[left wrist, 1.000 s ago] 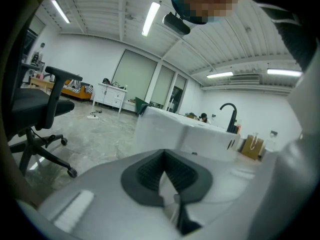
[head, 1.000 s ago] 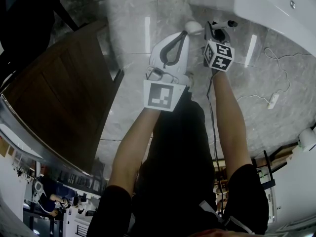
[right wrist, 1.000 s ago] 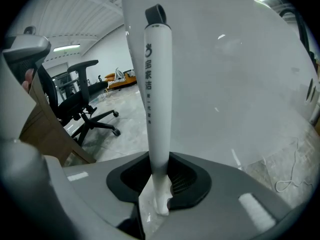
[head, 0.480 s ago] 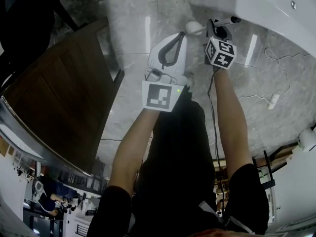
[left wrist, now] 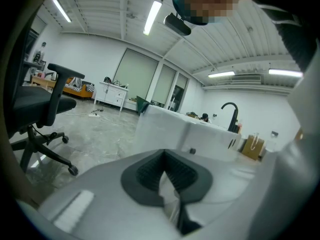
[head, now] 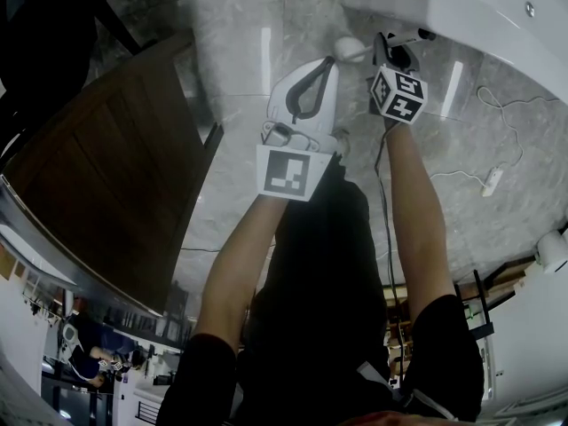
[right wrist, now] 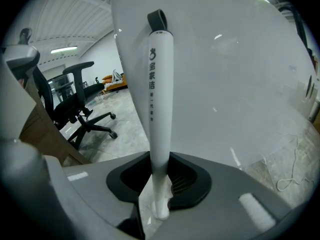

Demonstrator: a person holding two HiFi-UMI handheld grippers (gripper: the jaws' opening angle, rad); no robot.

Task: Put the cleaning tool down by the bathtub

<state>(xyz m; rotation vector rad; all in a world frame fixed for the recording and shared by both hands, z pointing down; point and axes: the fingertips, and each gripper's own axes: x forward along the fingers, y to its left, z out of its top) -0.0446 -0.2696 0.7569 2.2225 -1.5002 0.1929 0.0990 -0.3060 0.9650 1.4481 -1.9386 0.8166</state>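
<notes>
The right gripper pinched the cleaning tool low on its white handle. The jaws stood partly apart, one dark ribbed pad pressed against each side of the handle. From the grip the handle ran straight out along the jaws. Dark characters were printed down its length, and it ended in a small dark hanging loop. That loop end lay against the view of the bathtub's smooth white wall, though whether the two touched could not be told. In the head view the right gripper pointed down at the foot of the bathtub, with the tool above the grey marble floor.

Just beside it, the left gripper held nothing. Its pads came together at the tips, and only floor showed in the slit behind them. It was aimed toward the tub's outer wall.

Farther off, a dark wooden table stood to the left. A black office chair stood on the open floor, and a white power strip with its cable lay to the right.
</notes>
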